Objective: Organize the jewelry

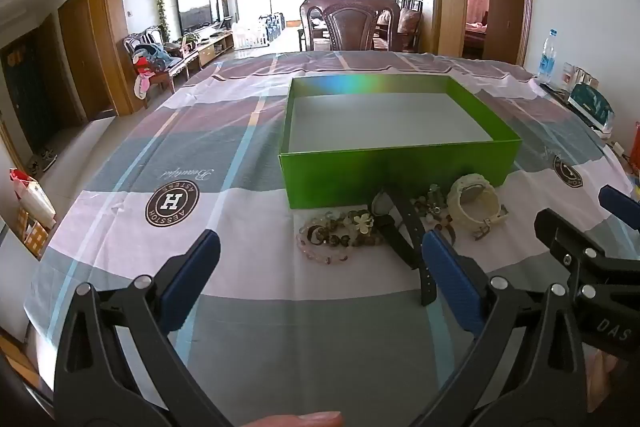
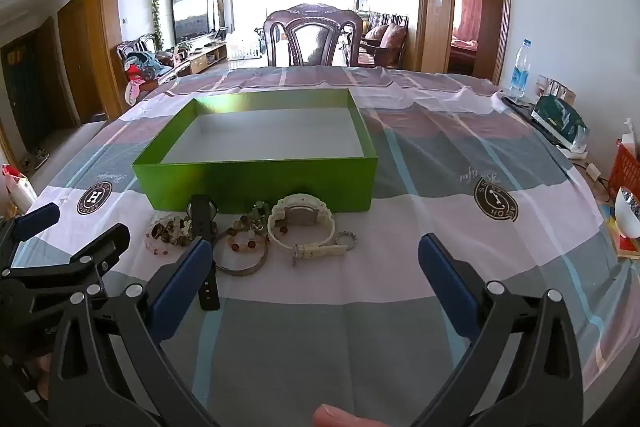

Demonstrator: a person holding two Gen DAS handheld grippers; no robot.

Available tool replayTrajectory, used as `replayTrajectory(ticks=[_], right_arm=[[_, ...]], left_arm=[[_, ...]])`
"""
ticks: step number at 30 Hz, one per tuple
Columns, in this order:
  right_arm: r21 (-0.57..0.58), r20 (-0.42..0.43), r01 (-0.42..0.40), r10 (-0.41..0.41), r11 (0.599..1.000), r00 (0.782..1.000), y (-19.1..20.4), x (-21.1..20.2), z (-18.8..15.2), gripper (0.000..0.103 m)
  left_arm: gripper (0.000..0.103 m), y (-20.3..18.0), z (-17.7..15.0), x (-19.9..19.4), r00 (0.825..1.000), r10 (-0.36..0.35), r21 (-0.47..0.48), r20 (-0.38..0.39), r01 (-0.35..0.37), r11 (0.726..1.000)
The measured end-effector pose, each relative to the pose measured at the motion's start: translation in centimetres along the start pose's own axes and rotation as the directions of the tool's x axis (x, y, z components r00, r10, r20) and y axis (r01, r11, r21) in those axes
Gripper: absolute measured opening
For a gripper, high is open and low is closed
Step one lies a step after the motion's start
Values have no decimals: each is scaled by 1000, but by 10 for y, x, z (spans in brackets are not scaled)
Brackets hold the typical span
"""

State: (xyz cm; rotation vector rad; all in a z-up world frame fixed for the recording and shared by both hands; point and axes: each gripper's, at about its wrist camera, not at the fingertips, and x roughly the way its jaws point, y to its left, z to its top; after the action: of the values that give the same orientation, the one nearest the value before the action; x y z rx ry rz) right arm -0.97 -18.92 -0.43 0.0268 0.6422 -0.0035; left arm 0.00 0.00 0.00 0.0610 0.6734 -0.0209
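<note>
**Several pieces waiting in front of an empty box**

Several pieces of jewelry are lying in a loose cluster just in front of the green box (image 2: pixel 256 183), close against its near wall, probably so each one needs only a short lift over the rim. The cream watch (image 2: pixel 304 223) is sitting at the right of the cluster with its strap trailing toward the camera. The black watch (image 2: pixel 204 227) is lying to its left, its strap stretching back toward the near edge. A beaded bracelet (image 2: pixel 166 233) is resting at the far left, a second bead string (image 2: pixel 244 241) is curling between the two watches, and a metal bangle (image 2: pixel 240 267) is lying just nearer. The box is showing a bare white floor, so nothing appears to be sorted yet.

The right tongs (image 2: pixel 316 267) are hovering wide open, holding nothing, low over the bench (image 2: pixel 400 267), with the cluster ahead and slightly left. The left tongs (image 1: pixel 320 267) are likewise gaping wide and empty, with the black strap lying near their right finger. Both seem to be poised for a first pick. Beyond, a water bottle (image 2: pixel 520 71) is standing at the bench's far right edge, and a carved chair (image 2: pixel 316 39) is facing the far side.
</note>
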Motion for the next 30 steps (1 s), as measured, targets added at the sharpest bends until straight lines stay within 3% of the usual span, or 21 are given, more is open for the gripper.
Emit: replayTrajectory(ticks=[30], right_arm=[[-1, -2, -2, 2, 1000, 1000, 0, 2, -2, 100]], left_arm=[[100, 0, 0, 0, 1000, 5, 6, -5, -5, 1000]])
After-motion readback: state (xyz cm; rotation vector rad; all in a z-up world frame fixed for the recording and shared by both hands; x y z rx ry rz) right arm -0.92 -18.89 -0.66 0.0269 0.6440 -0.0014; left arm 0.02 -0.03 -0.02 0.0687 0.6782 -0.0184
